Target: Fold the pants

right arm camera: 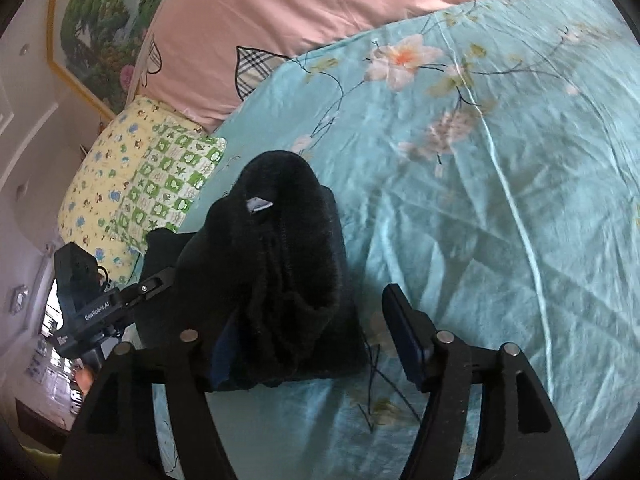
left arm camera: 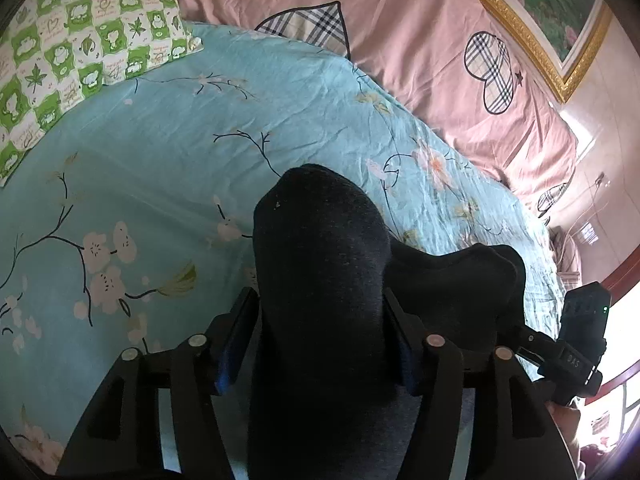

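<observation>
Dark, near-black pants [left arm camera: 320,240] lie bunched on the teal floral bedsheet [left arm camera: 160,160]. In the left wrist view a thick fold rises between the fingers of my left gripper [left arm camera: 320,292] and fills most of the gap. The blue pad of the left finger [left arm camera: 234,352] shows bare beside the cloth, so the jaws stand open. In the right wrist view the pants [right arm camera: 280,248] show a small grey label [right arm camera: 259,204]. They lean against the left finger of my right gripper [right arm camera: 312,304], while its right finger [right arm camera: 404,340] stands well apart from them over bare sheet.
A pink quilt [left arm camera: 400,40] with plaid hearts lies along the far side. A green checked pillow [left arm camera: 80,40] and a yellow printed pillow [right arm camera: 104,176] sit at the bed's end. A framed picture [left arm camera: 560,8] hangs on the wall. The other gripper's body [left arm camera: 580,344] is at the right edge.
</observation>
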